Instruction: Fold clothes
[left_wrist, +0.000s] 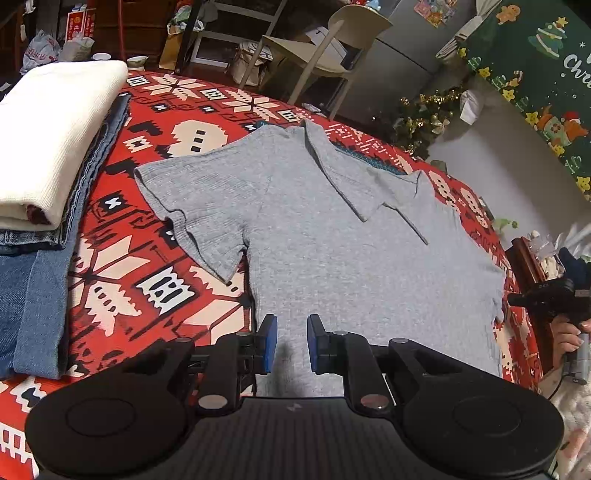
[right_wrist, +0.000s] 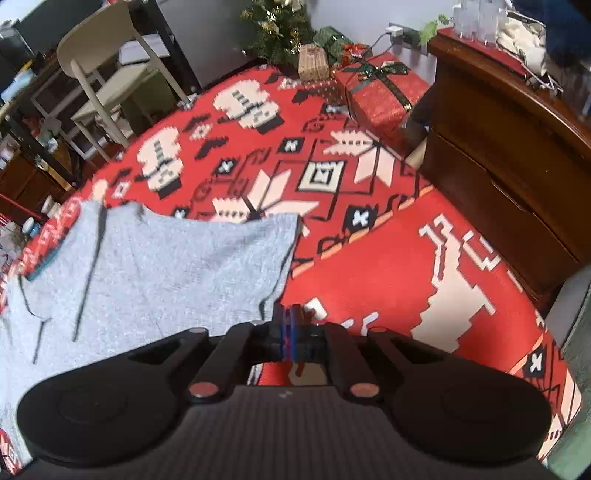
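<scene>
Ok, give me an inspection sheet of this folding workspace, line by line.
Surface: red patterned blanket, mostly flat.
Job's things: grey polo shirt spread flat, collar away from the left camera; white knit folded on top of stacked denim at the left.
Clutter: wrapped gift box at the blanket's far edge.
Grippers: left gripper open above the shirt hem; right gripper shut, beside the shirt's edge; whether it pinches fabric is unclear.
Cables: a cord to a wall outlet.
Surroundings: beige chair, small Christmas tree, wooden dresser.
</scene>
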